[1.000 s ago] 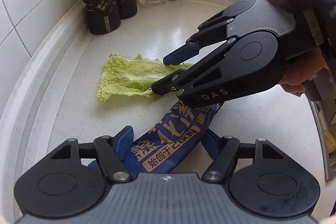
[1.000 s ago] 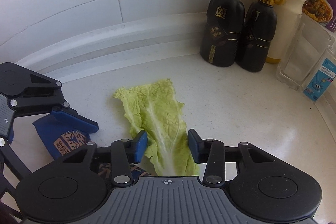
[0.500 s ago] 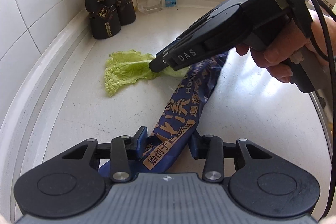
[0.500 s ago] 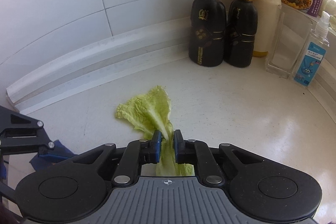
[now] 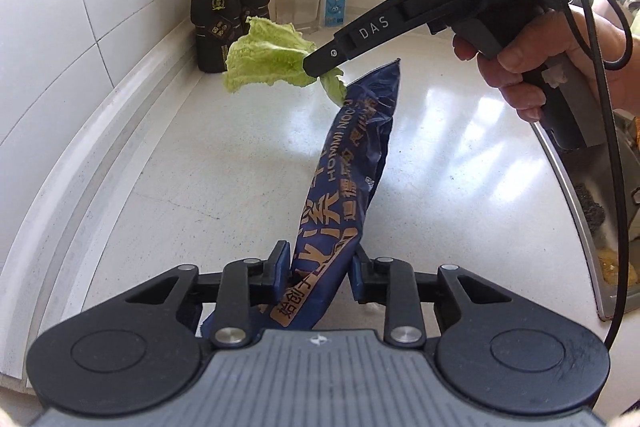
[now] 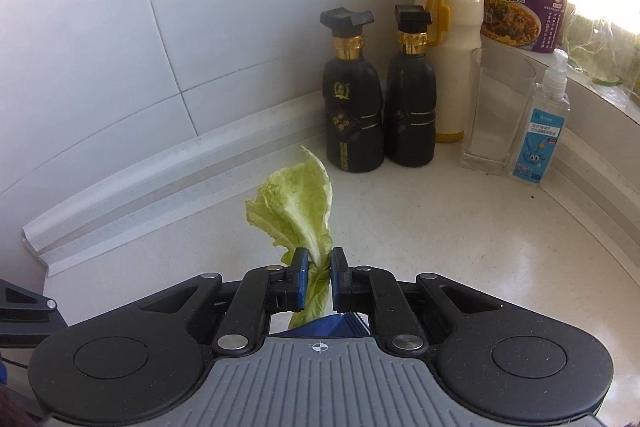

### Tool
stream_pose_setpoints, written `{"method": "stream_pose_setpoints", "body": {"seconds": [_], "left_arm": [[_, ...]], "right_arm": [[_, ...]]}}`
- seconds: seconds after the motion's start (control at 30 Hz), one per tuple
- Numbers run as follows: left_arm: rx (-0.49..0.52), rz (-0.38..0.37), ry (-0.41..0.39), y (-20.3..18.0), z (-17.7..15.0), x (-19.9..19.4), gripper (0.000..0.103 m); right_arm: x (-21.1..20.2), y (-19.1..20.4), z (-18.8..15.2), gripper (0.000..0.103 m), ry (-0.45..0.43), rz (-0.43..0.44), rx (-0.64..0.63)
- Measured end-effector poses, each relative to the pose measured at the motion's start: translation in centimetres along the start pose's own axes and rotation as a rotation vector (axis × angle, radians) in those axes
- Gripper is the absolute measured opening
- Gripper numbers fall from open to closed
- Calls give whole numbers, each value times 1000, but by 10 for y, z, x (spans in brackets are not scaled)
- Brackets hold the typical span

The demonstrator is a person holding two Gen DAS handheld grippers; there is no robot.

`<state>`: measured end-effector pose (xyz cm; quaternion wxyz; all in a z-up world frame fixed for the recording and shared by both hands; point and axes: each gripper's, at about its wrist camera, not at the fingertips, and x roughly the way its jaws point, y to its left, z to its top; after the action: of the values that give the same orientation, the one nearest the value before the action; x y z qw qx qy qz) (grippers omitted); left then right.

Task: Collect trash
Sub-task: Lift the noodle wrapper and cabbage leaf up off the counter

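Observation:
My left gripper [image 5: 318,273] is closing on a long blue snack wrapper [image 5: 352,155] with gold print; its blue pads press the wrapper's near end, and the rest juts forward, clear of the white counter [image 5: 200,167]. My right gripper [image 6: 319,277] is shut on the stem of a pale green lettuce leaf [image 6: 296,203], which stands up from its pads. In the left wrist view the right gripper [image 5: 316,63] holds that leaf [image 5: 264,59] in the air just above the wrapper's far end, with a person's hand [image 5: 532,59] on its handle.
Along the tiled back wall stand two black bottles [image 6: 352,107], a white bottle with a yellow cap [image 6: 448,27], a clear glass [image 6: 496,107] and a small sanitizer bottle [image 6: 544,131]. A noodle cup [image 6: 520,7] sits on the sill. A sink rim [image 5: 576,211] borders the counter's right.
The right gripper shut on the lettuce leaf and lifted it off the counter. The left gripper narrowed onto the blue wrapper and raised it, and both views pulled back from the counter.

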<state>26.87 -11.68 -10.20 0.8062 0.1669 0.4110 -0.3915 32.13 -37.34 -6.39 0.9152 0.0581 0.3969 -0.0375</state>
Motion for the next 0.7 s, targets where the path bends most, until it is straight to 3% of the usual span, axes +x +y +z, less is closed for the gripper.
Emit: {"method": "stream_pose_setpoints", "body": {"seconds": [0.7], "left_arm": [[-132, 8, -30, -15, -38, -72, 23]], "right_arm": [[-52, 54, -14, 10, -42, 80, 33]]}}
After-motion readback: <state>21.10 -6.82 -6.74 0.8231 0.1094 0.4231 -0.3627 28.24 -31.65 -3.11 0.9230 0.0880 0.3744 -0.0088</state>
